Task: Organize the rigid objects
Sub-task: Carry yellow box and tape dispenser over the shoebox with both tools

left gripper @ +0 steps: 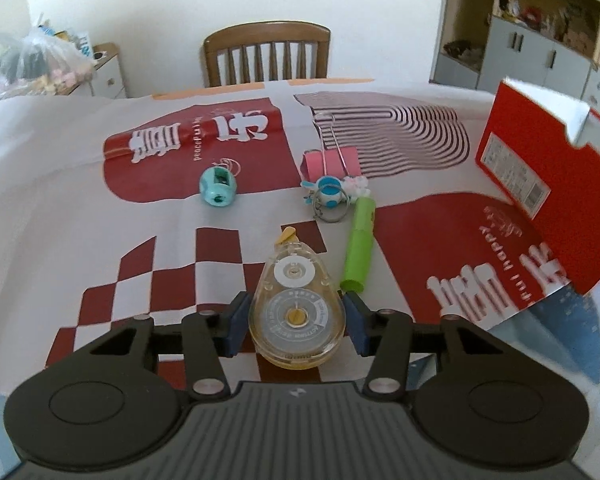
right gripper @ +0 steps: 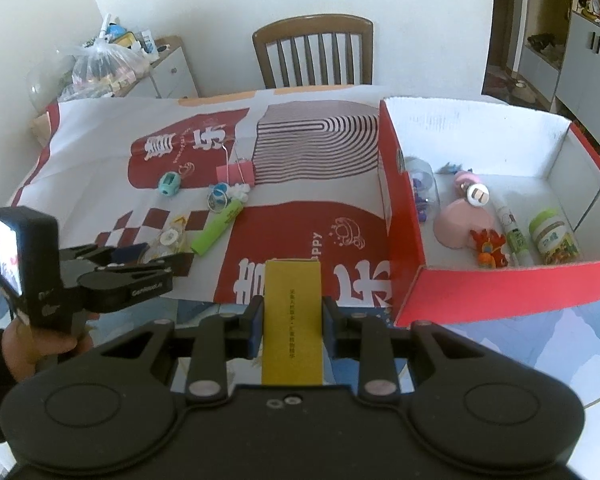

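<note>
Left wrist view: the left gripper [left gripper: 296, 326] had its jaws drawn in around a clear tape dispenser [left gripper: 296, 312] lying flat on the bench [left gripper: 32, 168], both blue pads against its wide end, so it looked gripped for lifting. No earlier picture shows how the jaws got there. Ahead of the jaws lay a green tube [left gripper: 360, 250], a key ring toy [left gripper: 330, 196], a pink clip [left gripper: 332, 160] and a teal sharpener [left gripper: 219, 187], probably still to be sorted. The red box [left gripper: 540, 176] stood off to the right.

Right wrist view: the right gripper [right gripper: 291, 326] had its jaws partly closed on a yellow carton [right gripper: 292, 320], clamped on both long sides. The open box, right of the jaws, already held small items, so it was likely the carton's destination.
</note>
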